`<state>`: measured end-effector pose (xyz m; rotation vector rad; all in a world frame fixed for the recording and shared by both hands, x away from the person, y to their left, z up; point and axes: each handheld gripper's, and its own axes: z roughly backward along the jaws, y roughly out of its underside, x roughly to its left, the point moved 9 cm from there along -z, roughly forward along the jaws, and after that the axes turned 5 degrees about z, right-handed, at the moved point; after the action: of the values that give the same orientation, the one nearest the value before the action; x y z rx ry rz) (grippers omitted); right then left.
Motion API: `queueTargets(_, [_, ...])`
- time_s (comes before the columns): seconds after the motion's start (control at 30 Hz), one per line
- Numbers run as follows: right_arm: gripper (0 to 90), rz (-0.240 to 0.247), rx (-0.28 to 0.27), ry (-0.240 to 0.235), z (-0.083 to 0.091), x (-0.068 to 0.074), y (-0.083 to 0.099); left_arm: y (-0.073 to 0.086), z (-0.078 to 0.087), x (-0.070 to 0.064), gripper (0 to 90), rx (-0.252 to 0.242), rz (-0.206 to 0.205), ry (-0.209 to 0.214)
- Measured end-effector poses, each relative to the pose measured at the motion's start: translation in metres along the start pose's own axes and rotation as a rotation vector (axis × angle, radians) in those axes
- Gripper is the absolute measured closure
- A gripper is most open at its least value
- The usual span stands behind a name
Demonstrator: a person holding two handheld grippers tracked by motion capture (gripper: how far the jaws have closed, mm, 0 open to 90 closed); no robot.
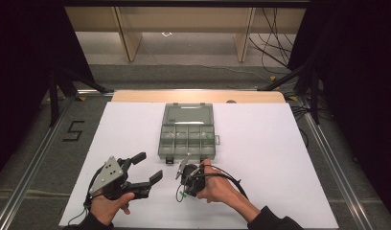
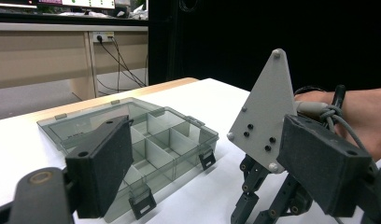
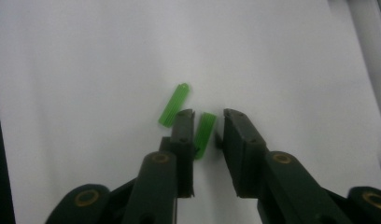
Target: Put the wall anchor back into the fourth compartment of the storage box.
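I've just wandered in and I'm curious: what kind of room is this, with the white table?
It looks like a lab set up for recording handwork. Black curtains flank a white table, loose cables trail on the floor, and a person holds a cabled left tool and right tool near a compartment box.

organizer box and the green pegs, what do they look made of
Organizer box: likely hard plastic, smoke-grey and see-through, as its dividers show through the walls; the clips are black. Green pegs: probably moulded plastic, glossy and slightly translucent, with ribbed sides.
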<state>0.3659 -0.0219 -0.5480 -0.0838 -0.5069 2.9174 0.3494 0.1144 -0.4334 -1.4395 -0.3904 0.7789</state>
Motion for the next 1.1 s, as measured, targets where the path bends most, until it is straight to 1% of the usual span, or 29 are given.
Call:
queueTargets(0.03, [76.4,0.000,0.000,0.000,0.000,0.000,0.000,0.000,0.000,0.000,17.1,0.000,0.000,0.000])
queueTargets(0.07, [79.7,0.002,0.001,-0.005,0.000,0.000,0.000,0.000,0.000,0.000,17.1,0.000,0.000,0.000])
queueTargets(0.13, [82.9,0.007,0.003,-0.008,0.000,0.000,0.000,0.000,0.000,0.000,17.2,0.000,0.000,0.000])
queueTargets(0.2, [83.9,0.010,0.005,-0.009,0.000,0.000,0.001,0.000,0.000,0.000,17.2,0.000,-0.001,-0.001])
queueTargets(0.33, [84.2,0.027,-0.002,-0.011,0.000,0.000,0.000,0.000,0.000,0.000,17.2,0.000,-0.001,0.000])
queueTargets(0.57, [84.3,0.016,-0.005,-0.008,0.002,-0.003,0.000,0.000,0.000,0.000,17.2,-0.002,0.003,-0.002])
queueTargets(0.6, [84.3,0.012,-0.017,-0.005,0.006,-0.006,-0.001,0.000,0.000,0.000,17.2,-0.003,0.003,-0.002])
queueTargets(0.67, [84.3,0.010,-0.021,-0.004,0.008,-0.007,-0.001,0.000,0.000,0.000,17.2,-0.002,0.003,-0.002])
queueTargets(0.7, [84.3,0.008,-0.030,0.007,0.010,-0.009,-0.002,0.000,0.000,0.000,17.2,-0.002,-0.002,0.001])
queueTargets(0.73, [84.3,0.001,-0.035,0.015,0.016,-0.012,-0.003,0.000,0.000,0.000,17.2,-0.001,-0.004,0.002])
queueTargets(0.77, [84.3,0.001,-0.035,0.015,0.016,-0.012,-0.003,0.000,0.000,0.000,17.2,-0.001,-0.002,0.002])
queueTargets(0.8, [84.3,0.003,-0.054,0.023,0.021,-0.016,-0.005,0.000,0.000,0.000,17.2,-0.001,-0.005,0.002])
queueTargets(0.87, [84.3,0.002,-0.054,0.028,0.024,-0.018,-0.005,0.000,0.000,0.000,17.2,0.000,-0.001,-0.001])
queueTargets(0.9, [84.3,-0.002,-0.071,0.033,0.027,-0.020,-0.006,0.000,0.000,0.000,17.2,-0.001,-0.001,-0.001])
queueTargets(0.93, [84.3,-0.008,-0.070,0.047,0.031,-0.023,-0.006,0.000,0.000,0.000,17.2,0.000,-0.002,-0.001])
queueTargets(0.97, [84.3,-0.008,-0.070,0.047,0.031,-0.023,-0.006,0.000,0.000,0.000,17.2,0.000,-0.002,-0.001])
queueTargets(1.0, [84.3,-0.016,-0.087,0.052,0.035,-0.027,-0.007,0.000,0.000,0.000,17.2,0.000,-0.001,-0.001])
queueTargets(1.03, [84.3,-0.016,-0.087,0.052,0.035,-0.027,-0.007,0.000,0.000,0.000,17.2,0.000,-0.001,-0.001])
queueTargets(1.07, [84.3,-0.020,-0.097,0.067,0.039,-0.033,-0.008,0.000,0.000,0.000,17.2,0.000,-0.001,-0.001])
queueTargets(1.1, [84.3,-0.020,-0.097,0.067,0.039,-0.033,-0.008,0.000,0.000,0.000,17.2,0.000,-0.001,-0.001])
